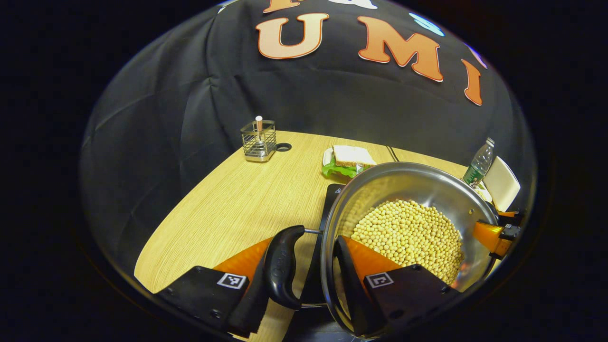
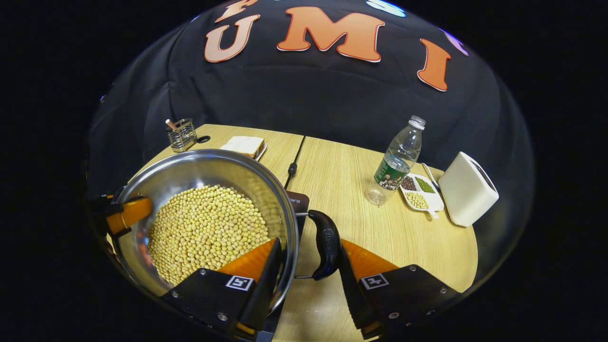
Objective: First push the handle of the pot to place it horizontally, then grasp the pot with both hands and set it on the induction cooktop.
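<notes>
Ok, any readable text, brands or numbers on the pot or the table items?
Nothing reads cleanly.
Cooktop corner print: partly hidden by the pot, too small to read.
Pot handle embossed mark: blurred.
Bottle label: too small to read.

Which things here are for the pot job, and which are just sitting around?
For the job: pot full of beans, its two black handles, the induction cooktop under it, left gripper, right gripper.

Just lying about: water bottle, sandwich, wire holder, white box, dish of mixed beans.
</notes>
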Demonstrator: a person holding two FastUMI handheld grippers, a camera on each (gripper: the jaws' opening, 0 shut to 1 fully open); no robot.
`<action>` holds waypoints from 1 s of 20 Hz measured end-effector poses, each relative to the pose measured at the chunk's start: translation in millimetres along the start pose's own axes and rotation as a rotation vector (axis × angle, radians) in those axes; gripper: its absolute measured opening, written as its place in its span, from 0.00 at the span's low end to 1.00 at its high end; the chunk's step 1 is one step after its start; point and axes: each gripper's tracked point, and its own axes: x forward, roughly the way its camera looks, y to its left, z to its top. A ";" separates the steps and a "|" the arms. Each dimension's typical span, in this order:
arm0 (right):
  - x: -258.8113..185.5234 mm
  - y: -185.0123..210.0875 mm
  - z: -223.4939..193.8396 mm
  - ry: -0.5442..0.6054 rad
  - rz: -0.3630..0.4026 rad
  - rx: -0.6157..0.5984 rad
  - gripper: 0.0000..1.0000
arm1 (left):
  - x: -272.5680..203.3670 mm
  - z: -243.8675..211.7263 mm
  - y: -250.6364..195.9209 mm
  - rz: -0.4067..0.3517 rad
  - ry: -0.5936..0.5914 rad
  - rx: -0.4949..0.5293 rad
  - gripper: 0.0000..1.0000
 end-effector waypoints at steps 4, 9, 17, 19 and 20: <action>-5.3 4.6 -5.5 0.029 0.031 -0.005 0.77 | -3.9 1.7 2.6 0.035 -0.029 0.067 0.86; -28.3 -13.7 16.0 -0.045 0.039 0.059 0.85 | -27.4 16.2 16.9 0.099 -0.078 0.068 0.94; -86.7 -55.4 42.3 -0.213 0.005 0.063 0.88 | -94.2 73.2 21.7 0.181 -0.275 0.046 0.95; -105.5 -67.0 48.6 -0.267 0.007 0.057 0.88 | -118.3 88.7 17.0 0.171 -0.330 0.034 0.97; -116.2 -75.7 52.3 -0.297 0.000 0.057 0.89 | -129.4 97.3 14.4 0.166 -0.360 0.026 1.00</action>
